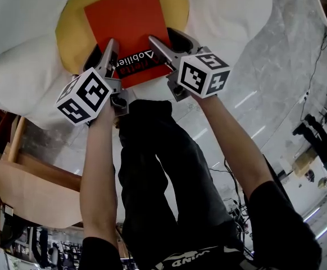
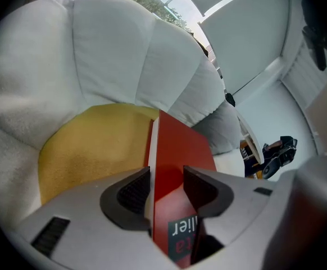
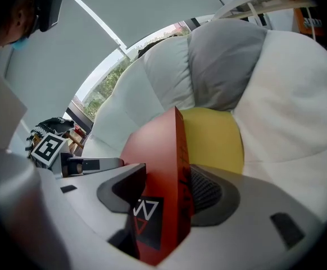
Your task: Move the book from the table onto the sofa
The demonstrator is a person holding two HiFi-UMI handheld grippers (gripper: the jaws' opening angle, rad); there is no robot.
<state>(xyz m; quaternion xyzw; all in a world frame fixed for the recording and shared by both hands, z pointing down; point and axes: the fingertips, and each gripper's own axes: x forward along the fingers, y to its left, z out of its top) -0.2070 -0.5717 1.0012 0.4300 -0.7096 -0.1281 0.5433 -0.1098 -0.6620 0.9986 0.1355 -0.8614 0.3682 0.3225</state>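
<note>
So the red book point(image 1: 127, 27) is off the table and out over the sofa point(image 1: 17, 55), sitting right above the round yellow cushion point(image 1: 73, 21) in the seat. I can't tell whether it's actually touching the cushion or just over it.

Both grippers have it by its near edge, the end with the black label. The left gripper point(image 1: 103, 54) is clamped on the near-left corner, and in the left gripper view one pad sits against the white page block and the other on the red cover. The right gripper point(image 1: 169, 43) is clamped on the near-right corner, with its pads pressed on either side of the book by the spine. So that's two firm grips, nothing loose.

The sofa is a big puffy white thing with fat rounded back cushions that wrap around the yellow seat. In the right gripper view there's also a grey cushion point(image 3: 219, 66) at the far side, and a window point(image 3: 104, 83) with greenery off to the left behind the sofa.

The floor point(image 1: 276, 77) is pale, glossy and marble-looking, with light streaks reflected in it and a thin black cable point(image 1: 315, 66) trailing across on the right. Near left there's some light wooden furniture point(image 1: 34, 190) with a curved edge. The person's dark trousers point(image 1: 163, 184) fill the near middle between their bare forearms.
</note>
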